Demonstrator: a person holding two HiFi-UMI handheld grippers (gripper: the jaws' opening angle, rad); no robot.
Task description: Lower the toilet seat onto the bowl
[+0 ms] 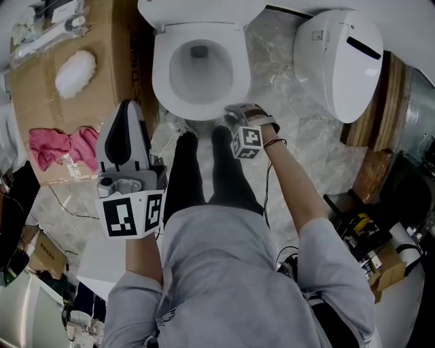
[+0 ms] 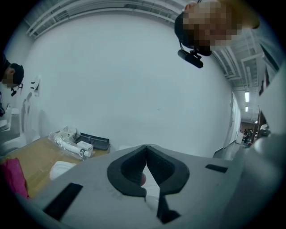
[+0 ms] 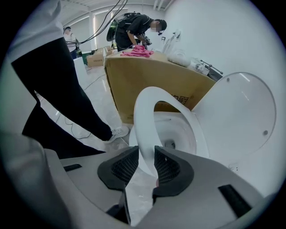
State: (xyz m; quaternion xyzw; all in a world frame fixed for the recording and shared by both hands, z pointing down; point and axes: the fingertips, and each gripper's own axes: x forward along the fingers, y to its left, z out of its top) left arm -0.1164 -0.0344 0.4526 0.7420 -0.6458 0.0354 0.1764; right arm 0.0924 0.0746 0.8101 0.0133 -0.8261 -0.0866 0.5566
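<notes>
- On the marble floor (image 1: 289, 136), ahead of the person's feet: toilet bowl (image 1: 204, 83), white, with its lid (image 1: 204, 12) raised behind.
- Toilet seat (image 1: 160, 78): white ring, low over the bowl; whether it rests on the rim cannot be told.
- Right tongs (image 3: 146, 150): pointed steeply down at the seat's front edge and grasping it; the rim fills the space between the pads.
- Left tongs (image 2: 146, 147): clenched tip to tip, holding nothing, well left of the bowl.
- Cardboard box (image 1: 41, 95): left of the bowl, carrying a pink cloth (image 1: 58, 146).
- Second white seat unit (image 1: 340, 61): on the floor, right of the bowl.
</notes>
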